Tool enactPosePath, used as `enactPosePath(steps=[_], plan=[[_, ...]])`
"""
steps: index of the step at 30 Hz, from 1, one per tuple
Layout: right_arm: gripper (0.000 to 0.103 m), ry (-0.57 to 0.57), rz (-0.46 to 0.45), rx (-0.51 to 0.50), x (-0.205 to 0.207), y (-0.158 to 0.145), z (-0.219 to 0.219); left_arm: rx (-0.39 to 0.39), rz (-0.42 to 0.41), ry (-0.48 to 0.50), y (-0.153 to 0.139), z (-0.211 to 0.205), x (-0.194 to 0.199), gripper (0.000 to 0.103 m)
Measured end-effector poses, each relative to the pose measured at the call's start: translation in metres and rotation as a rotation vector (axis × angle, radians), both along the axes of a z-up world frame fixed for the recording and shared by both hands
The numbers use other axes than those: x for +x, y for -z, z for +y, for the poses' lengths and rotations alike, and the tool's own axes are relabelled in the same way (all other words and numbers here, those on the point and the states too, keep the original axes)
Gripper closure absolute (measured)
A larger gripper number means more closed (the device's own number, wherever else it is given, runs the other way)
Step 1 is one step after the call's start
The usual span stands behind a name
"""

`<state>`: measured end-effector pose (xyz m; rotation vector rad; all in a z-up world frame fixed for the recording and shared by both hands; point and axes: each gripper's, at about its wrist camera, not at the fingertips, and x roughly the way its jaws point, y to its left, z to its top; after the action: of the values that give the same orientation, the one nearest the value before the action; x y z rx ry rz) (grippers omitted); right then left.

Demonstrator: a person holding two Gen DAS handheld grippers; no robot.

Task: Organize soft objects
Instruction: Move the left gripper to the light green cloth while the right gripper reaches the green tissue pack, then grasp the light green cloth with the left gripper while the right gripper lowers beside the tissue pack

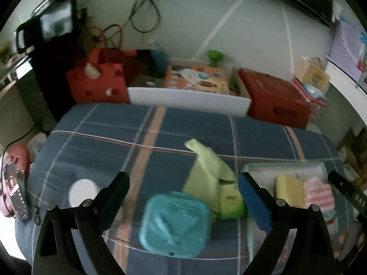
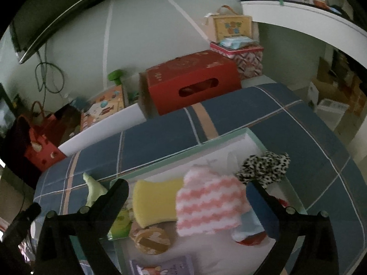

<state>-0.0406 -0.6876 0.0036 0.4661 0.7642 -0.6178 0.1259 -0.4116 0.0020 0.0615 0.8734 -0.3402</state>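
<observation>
My left gripper (image 1: 183,178) is open above a plaid bedspread (image 1: 110,123). A teal square soft pad (image 1: 175,225) lies below, between the fingers and touching neither. A light green cloth toy (image 1: 211,178) lies beside the blue-padded right finger (image 1: 252,199). My right gripper (image 2: 187,184) stands wide open over a mint-rimmed white tray (image 2: 183,152). In the tray lie a yellow sponge (image 2: 156,202), a pink-and-white striped knit (image 2: 208,208), a leopard-print scrunchie (image 2: 263,166) and a brown round item (image 2: 150,240). Nothing is gripped.
Behind the bed stand a red box (image 2: 192,82), a red bag (image 1: 98,80), a white board (image 1: 188,100) and a colourful box (image 1: 197,78). A white round thing (image 1: 82,192) lies on the bedspread at the left. A booklet (image 2: 165,267) lies at the tray's near end.
</observation>
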Motion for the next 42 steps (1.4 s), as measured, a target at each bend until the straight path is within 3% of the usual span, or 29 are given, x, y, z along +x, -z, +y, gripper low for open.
enactPosePath(steps=[11, 25, 34, 42], plan=[[0.0, -0.167, -0.018, 0.025, 0.033, 0.002, 0.045, -0.02, 0.018, -0.086, 0.001, 0.035, 0.011, 0.008], [0.0, -0.437, 0.017, 0.082, 0.087, 0.033, 0.119, -0.017, 0.064, -0.128, 0.01, 0.053, 0.02, 0.008], [0.0, -0.492, 0.067, 0.134, 0.101, 0.053, 0.134, -0.008, 0.085, -0.153, 0.017, 0.061, 0.025, 0.008], [0.0, -0.508, 0.04, 0.202, 0.104, 0.056, 0.129, -0.008, 0.112, -0.135, 0.026, 0.056, 0.03, 0.008]])
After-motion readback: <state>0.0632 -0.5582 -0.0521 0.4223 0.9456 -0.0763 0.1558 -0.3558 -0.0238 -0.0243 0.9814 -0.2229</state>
